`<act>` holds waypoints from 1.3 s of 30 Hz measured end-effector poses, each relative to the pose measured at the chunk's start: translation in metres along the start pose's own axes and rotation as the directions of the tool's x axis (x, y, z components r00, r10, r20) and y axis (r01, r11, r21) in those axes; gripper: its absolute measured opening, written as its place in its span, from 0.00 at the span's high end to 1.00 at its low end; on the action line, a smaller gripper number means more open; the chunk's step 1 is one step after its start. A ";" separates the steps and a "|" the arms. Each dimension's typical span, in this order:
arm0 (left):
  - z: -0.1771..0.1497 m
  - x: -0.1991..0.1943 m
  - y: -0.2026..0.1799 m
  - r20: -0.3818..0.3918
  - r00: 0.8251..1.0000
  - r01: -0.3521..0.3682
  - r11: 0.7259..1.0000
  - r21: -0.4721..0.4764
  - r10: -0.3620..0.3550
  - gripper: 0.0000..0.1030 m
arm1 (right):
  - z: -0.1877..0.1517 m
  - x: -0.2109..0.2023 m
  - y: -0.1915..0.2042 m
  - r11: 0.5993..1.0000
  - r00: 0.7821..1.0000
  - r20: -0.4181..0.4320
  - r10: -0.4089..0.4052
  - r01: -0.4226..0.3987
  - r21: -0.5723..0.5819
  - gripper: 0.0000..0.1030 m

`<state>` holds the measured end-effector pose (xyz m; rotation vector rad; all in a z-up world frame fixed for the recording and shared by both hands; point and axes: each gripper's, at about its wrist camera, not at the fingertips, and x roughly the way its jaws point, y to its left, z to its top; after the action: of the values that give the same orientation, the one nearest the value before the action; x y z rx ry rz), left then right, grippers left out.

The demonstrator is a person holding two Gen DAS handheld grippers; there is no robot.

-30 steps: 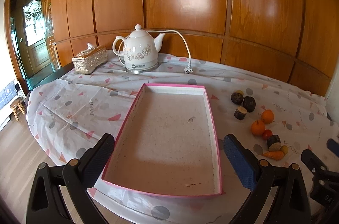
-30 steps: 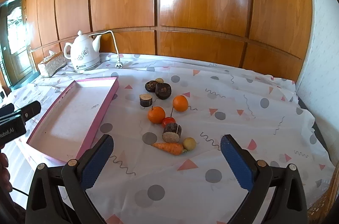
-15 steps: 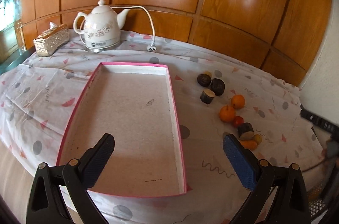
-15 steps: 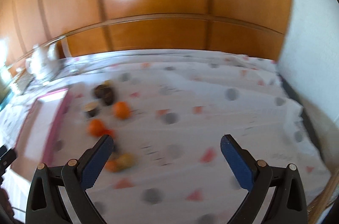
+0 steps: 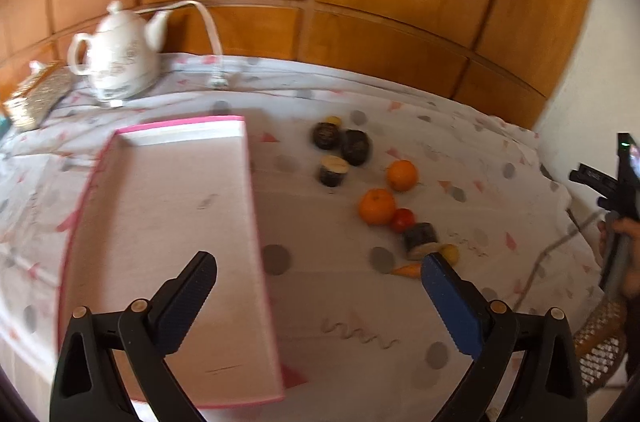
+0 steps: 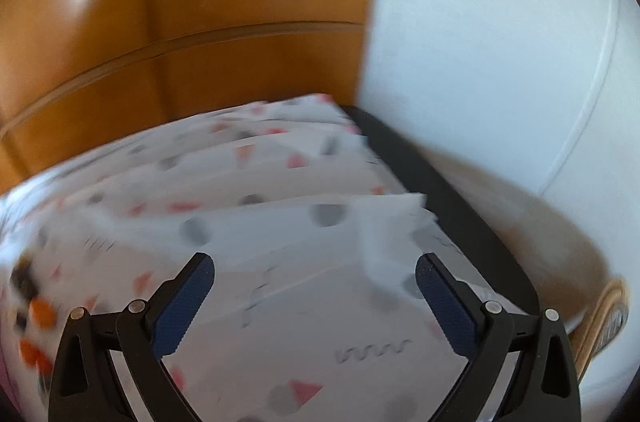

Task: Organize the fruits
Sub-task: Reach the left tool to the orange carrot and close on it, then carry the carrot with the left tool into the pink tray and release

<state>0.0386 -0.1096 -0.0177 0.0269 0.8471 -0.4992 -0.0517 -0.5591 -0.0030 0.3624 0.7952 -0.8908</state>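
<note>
Left wrist view, left to right: pink-rimmed tray at 9 o'clock of the frame, nothing in it, shallow walls. Fruit cluster sits on the tablecloth at about 2 o'clock from the tray's centre, none in the tray yet. Two dark round fruits touching each other, a dark cut piece just below them, then two oranges, a small red tomato touching the lower orange, another dark cut piece, a small yellow fruit, and a carrot partly hidden behind the right finger. Left gripper wide apart, holding nothing, hovering over the tray's right rim. Handling guess: oranges are light, firm and round, so they will roll; grip across the equator. Tomato is soft-skinned, so squeeze lightly. Carrot is stiff, take it mid-length across the axis. Cut pieces have flat faces, clamp on the curved sides. Right gripper also wide and empty; its view is heavily blurred, aimed at the table's right edge, with fruit only as orange smears at 8 o'clock.
</note>
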 end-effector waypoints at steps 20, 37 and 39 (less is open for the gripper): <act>-0.012 0.101 -0.091 -0.214 0.975 0.133 0.924 0.358 -0.058 0.27 | -0.004 0.033 -0.038 0.969 0.985 -0.158 0.072 -0.031 0.243 0.04; -0.022 0.103 -0.092 -0.273 0.950 0.240 0.912 0.332 -0.151 0.76 | -0.005 0.037 -0.030 0.980 0.981 -0.177 0.075 -0.040 0.195 0.09; -0.022 0.091 -0.088 -0.261 0.950 0.250 0.917 0.311 -0.170 0.76 | -0.005 0.037 -0.029 0.981 0.981 -0.176 0.081 -0.047 0.188 0.12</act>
<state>0.0351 -0.2202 -0.0836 0.3205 0.9868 -0.8569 -0.0632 -0.5938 -0.0325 0.6360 0.8671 -0.8807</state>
